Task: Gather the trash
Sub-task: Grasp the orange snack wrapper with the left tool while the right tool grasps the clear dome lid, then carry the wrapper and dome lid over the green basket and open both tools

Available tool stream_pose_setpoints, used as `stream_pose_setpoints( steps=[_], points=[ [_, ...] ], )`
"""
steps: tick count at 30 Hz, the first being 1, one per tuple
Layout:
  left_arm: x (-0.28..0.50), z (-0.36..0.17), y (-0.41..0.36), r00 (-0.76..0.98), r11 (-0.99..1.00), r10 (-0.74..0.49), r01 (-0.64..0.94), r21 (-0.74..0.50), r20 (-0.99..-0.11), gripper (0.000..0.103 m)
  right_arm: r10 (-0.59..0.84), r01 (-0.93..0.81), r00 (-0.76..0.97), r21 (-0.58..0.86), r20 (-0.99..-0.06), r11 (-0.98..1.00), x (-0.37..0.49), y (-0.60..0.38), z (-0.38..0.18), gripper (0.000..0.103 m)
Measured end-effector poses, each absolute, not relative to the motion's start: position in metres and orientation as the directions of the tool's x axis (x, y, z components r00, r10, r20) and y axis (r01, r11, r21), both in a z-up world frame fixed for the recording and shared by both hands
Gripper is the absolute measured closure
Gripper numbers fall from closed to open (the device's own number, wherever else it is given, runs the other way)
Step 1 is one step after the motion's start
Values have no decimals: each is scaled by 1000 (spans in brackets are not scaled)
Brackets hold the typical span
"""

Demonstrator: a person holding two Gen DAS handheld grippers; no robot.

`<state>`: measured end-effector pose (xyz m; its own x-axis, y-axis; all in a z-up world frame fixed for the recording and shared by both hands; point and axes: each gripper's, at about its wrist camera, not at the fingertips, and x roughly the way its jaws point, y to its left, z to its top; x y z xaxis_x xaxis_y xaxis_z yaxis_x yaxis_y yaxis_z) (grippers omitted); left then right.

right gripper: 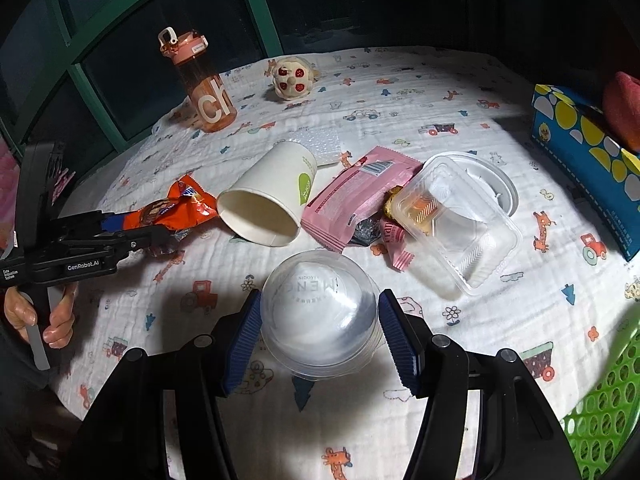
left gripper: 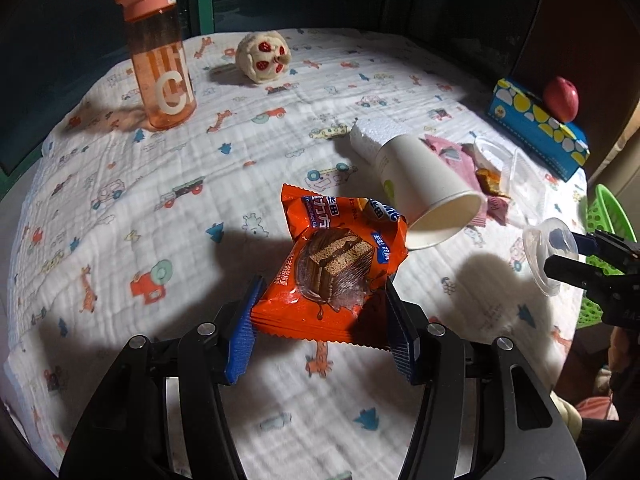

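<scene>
The left gripper (left gripper: 320, 304) is partly closed, its blue pads clamping an orange snack wrapper (left gripper: 340, 264) lifted above the cloth (left gripper: 120, 208). The right gripper (right gripper: 320, 332) pinches a clear domed lid (right gripper: 320, 312); a tipped paper cup (right gripper: 268, 196) lies just beyond both.

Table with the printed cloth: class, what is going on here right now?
A person is clearing trash with two tools. The left hand-held gripper clamps an orange cake wrapper; the right hand-held gripper clamps a clear plastic dome lid. A tipped paper cup, pink wrapper and clear clamshell box remain on the table.
</scene>
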<state>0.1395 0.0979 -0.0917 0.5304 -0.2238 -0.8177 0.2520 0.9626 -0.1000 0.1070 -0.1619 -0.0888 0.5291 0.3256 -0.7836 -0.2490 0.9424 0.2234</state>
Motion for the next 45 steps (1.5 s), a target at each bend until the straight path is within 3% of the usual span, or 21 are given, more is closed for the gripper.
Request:
stream_pose_setpoints(
  steps=[12, 28, 40, 45],
  points=[
    [98, -41, 64, 589, 936, -307, 327, -126, -747, 48, 278, -119, 612, 261, -740, 958, 54, -237, -60, 46],
    [87, -10, -98, 496, 797, -493, 587, -142, -715, 48, -13, 262, 652, 209, -758, 942, -21, -414, -53, 46],
    [81, -5, -187, 417, 704, -551, 698, -134, -722, 48, -33, 358, 633, 254, -774, 898, -50, -467, -74, 45],
    [78, -4, -209, 399, 683, -561, 718, -132, -725, 48, -24, 362, 647, 279, -762, 889, -52, -470, -75, 33]
  ],
)
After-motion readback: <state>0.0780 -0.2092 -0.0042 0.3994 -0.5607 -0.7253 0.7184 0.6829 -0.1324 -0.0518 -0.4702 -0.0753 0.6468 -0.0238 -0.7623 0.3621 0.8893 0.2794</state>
